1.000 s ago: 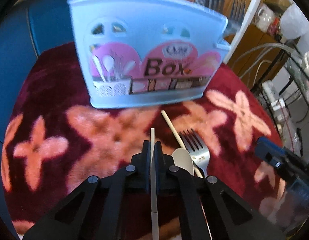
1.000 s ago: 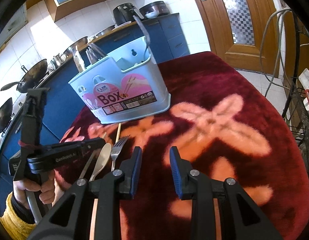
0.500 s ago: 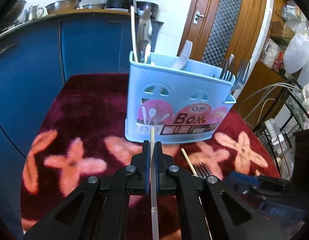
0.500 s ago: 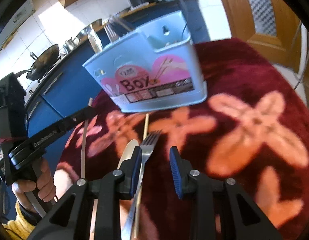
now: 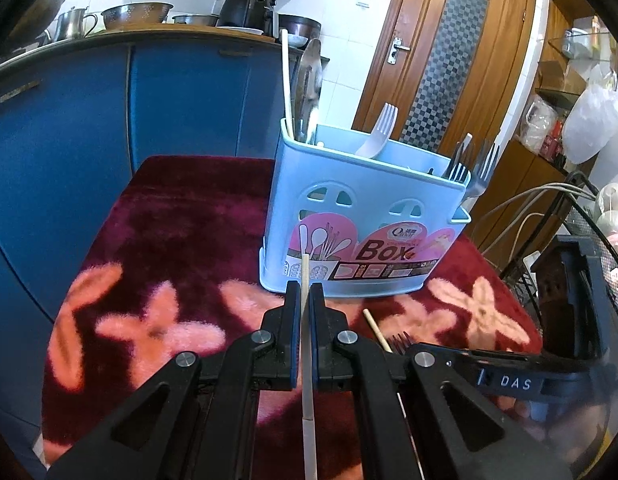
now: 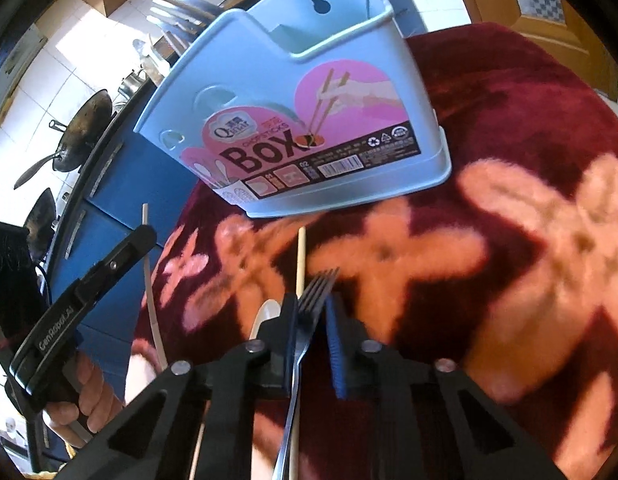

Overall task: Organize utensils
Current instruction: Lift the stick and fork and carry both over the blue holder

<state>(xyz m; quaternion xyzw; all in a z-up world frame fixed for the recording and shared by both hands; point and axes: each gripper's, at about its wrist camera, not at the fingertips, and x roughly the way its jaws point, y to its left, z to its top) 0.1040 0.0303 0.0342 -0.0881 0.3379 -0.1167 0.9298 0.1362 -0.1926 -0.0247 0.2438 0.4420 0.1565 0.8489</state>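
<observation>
On my left side, the left gripper (image 5: 303, 304) is clamped flat on a pale chopstick (image 5: 307, 356), whose tip pokes out toward twelve o'clock, at the blue utensil box (image 5: 365, 224). The box stands on the red flowered cloth (image 5: 177, 240), already holding a tall chopstick, a spatula, a white plastic fork and metal forks. My worry here: the chopstick is thin and gripped near its front end, with most of its length trailing behind the pads. I judge it could pivot or slide when I tilt it to drop it in, or catch on the box rim and tip the light plastic box.

Moving rightward, a second chopstick (image 6: 300, 260) and a spoon (image 6: 265, 314) lie on the cloth at roughly eleven o'clock of my right gripper (image 6: 311, 312). The right gripper's pads stand apart around a metal fork (image 6: 309, 312); the left pad looks close against the fork, the blue right pad clearly off it, so nothing is gripped yet. The view is blurred, so I cannot tell whether the fork is flat on the cloth. If I close now, the fork may roll on its edge or skid on the plush, and I might drag the chopstick beneath it along.
</observation>
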